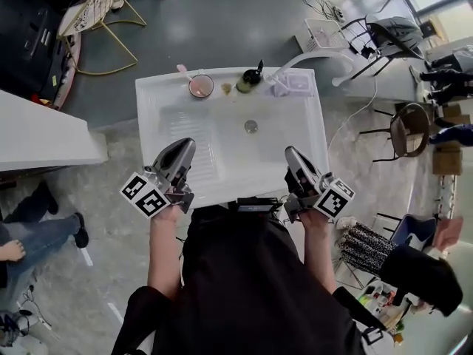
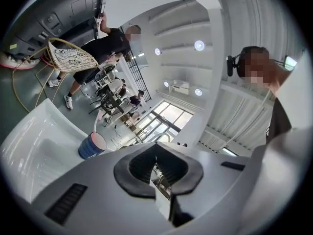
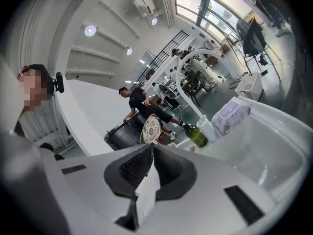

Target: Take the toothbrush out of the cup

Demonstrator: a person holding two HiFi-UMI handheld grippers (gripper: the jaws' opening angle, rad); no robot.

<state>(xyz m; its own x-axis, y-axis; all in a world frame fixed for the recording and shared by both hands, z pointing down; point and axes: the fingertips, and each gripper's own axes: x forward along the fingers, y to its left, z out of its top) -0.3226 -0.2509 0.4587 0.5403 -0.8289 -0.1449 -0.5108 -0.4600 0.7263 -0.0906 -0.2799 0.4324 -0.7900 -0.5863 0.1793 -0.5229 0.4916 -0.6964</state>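
Below the person's chest in the head view, a white sink (image 1: 230, 152) fills the middle, its basin floor bare and its back rim lined with small things. A white arched tap (image 1: 319, 56) curves in from the far right corner. The left gripper (image 1: 185, 148) is over the near left part of the basin and the right gripper (image 1: 291, 154) over the near right part, both pointing toward the back rim and well apart from everything on it. In each gripper's own view the dark jaw pads are pressed together at the tips and neither has hold of anything. On the rim's right end lies a pale purple pack of wipes (image 1: 293, 84), and just left of it stands a green bottle (image 1: 253, 75) with a dark top. Further left along the rim stands the cup (image 1: 200, 86), blue outside in the left gripper view and pinkish inside. The pink toothbrush (image 1: 183, 71) stands in the cup, its handle leaning out toward the left. The round metal drain (image 1: 251, 126) sits in the far half of the basin.
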